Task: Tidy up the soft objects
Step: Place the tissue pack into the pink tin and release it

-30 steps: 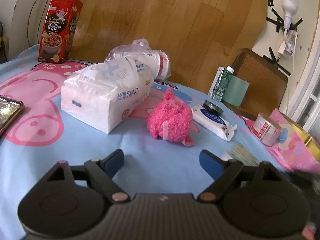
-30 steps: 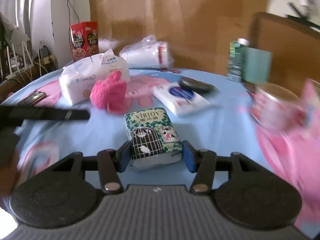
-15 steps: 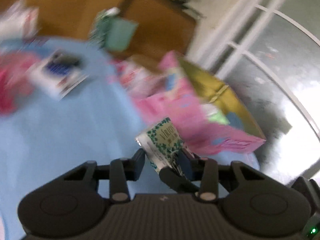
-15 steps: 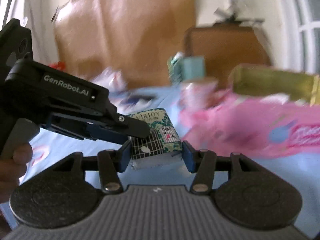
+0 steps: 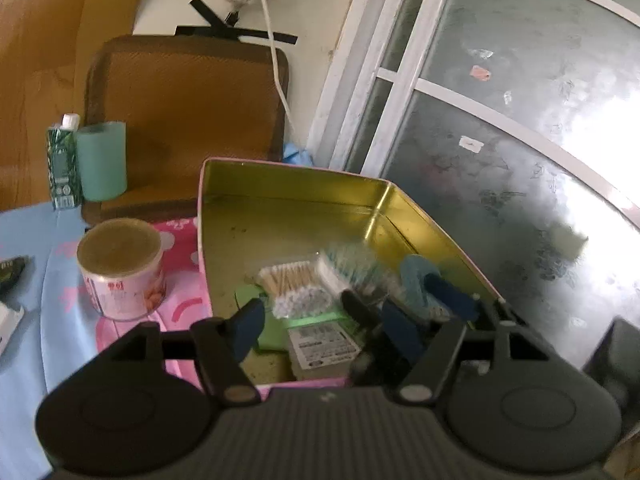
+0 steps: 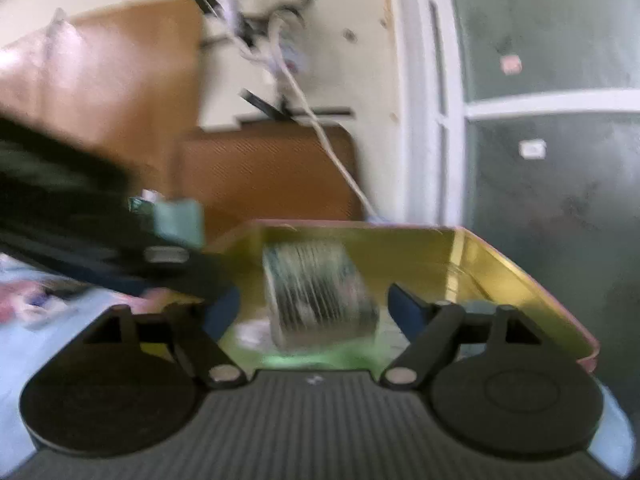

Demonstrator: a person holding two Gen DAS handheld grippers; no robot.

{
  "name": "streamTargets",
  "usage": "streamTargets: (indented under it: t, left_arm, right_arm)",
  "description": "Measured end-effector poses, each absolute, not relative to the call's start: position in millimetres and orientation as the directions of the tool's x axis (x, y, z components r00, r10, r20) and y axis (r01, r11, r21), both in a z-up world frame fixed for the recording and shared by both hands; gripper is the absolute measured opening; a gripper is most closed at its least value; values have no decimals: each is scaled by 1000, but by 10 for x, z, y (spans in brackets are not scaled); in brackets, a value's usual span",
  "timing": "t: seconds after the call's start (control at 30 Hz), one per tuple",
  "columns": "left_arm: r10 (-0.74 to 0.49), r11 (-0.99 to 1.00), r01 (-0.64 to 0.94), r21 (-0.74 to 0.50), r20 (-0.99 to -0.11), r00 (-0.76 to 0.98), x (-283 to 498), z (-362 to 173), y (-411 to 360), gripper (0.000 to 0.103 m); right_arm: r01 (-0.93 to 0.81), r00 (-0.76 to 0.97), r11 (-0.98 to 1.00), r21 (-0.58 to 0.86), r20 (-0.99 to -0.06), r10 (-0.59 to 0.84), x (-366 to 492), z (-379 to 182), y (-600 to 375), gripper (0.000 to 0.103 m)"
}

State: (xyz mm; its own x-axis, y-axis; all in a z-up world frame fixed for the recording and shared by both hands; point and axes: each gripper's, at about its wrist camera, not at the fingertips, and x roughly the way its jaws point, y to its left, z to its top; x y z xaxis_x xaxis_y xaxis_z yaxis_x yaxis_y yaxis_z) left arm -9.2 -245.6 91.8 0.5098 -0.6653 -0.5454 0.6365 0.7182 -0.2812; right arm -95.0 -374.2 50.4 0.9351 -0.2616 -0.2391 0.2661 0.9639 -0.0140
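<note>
A pink tin box with a gold inside [image 5: 280,192] stands open at the table's right end. The green-and-white tissue pack [image 6: 320,292] is blurred in the air between my right gripper's [image 6: 316,312] open fingers, over the box [image 6: 500,272]. In the left wrist view the pack [image 5: 352,276] is a blur above a bag of cotton swabs [image 5: 292,284] and a labelled packet [image 5: 324,344] in the box. My left gripper [image 5: 320,320] is open and empty over the box's near edge. The right gripper's blue fingers [image 5: 452,300] reach in from the right.
A pink-labelled can [image 5: 120,268] stands left of the box on the blue and pink tablecloth. A green carton [image 5: 62,164] and a teal cup [image 5: 102,160] stand at the back left. A brown chair back [image 5: 188,112] is behind; a glass door [image 5: 520,140] is at right.
Both grippers swung right from the table's middle to the tin box. The right gripper, shut on the tissue pack before, has opened, and the pack is dropping into the box. The left gripper has opened too.
</note>
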Motion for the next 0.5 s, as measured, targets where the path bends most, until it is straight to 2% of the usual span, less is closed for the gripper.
streamTargets:
  t: [0.07, 0.17, 0.27, 0.5]
  left_arm:
    - [-659, 724, 636, -267, -542, 522, -108, 910, -2410, 67]
    - [-648, 741, 610, -281, -536, 541, -63, 916, -2284, 67]
    - [-649, 750, 574, -329, -534, 541, 42, 910, -2137, 67]
    - [-648, 756, 537, -375, -547, 530, 96, 842, -1938, 69]
  right_arm:
    - [248, 943, 969, 21, -233, -237, -1048, 506, -3907, 81]
    - [173, 948, 984, 42, -277, -154, -1220, 566, -3996, 58]
    - [59, 928, 995, 86, -372, -23, -1290, 622, -4052, 44]
    - [-56, 698, 938, 343, -658, 283, -696, 830, -4454, 43]
